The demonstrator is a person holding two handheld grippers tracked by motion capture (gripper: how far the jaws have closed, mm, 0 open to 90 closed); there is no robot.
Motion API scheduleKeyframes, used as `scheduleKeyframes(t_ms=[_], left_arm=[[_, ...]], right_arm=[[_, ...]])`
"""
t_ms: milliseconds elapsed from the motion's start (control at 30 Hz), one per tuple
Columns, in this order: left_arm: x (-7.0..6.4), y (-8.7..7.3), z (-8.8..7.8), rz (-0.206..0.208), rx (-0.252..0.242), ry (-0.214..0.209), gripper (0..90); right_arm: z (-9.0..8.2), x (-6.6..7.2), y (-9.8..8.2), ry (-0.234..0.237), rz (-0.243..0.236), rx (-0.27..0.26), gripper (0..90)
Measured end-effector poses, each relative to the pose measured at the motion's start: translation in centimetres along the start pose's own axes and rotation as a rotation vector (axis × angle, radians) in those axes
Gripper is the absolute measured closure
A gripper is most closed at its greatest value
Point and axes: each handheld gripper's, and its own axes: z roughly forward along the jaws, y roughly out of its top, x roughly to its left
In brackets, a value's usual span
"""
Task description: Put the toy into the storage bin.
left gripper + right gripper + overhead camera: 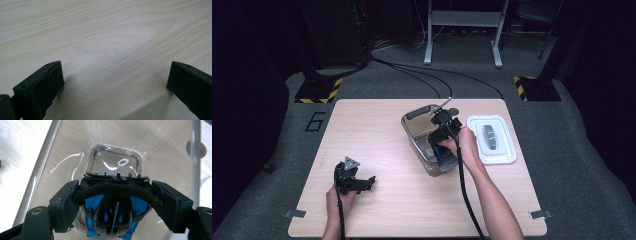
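So the right gripper (113, 202) is poking down into a clear plastic box (412, 131) that sits around the middle of the table (377, 125), a bit toward the right. Its jaws are clamped on both sides of a blue and black toy car (112, 220), one pad on each flank, so they're held partway apart by the car's width. From the right gripper view the car hangs nose-down inside the box, above the see-through bottom, and I can't tell if it's touching the bottom. Apart from the car, the box looks bare inside, just glare off the plastic.

Just to the right of the box there's its white lid (492, 139) lying flat on the table, close beside the box but I can't say if they touch. It has a grey oval handle (488, 136) in the middle.

The left gripper (362, 182) is way over at the near left of the table, well apart from the box. Its jaws are spread wide with nothing between them, just bare wood under them.
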Motion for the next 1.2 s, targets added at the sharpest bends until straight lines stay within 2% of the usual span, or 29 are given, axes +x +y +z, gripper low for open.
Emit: scheduleKeyframes(t_ms=[167,567,1200], left_arm=[[0.0,0.0,0.0,0.0,0.0,0.001,0.5],[0.0,0.0,0.0,0.002,-0.002,0.002,0.5],[0.0,0.0,0.0,0.0,-0.001,0.001,0.5]], right_arm=[[0.7,0.1,-0.6,0.013,0.014,0.002,24.1],[0.9,0.3,-1.6,0.033,0.039,-0.007,24.1],[-0.2,-0.1,-2.3,0.03,0.053,0.03,23.8]])
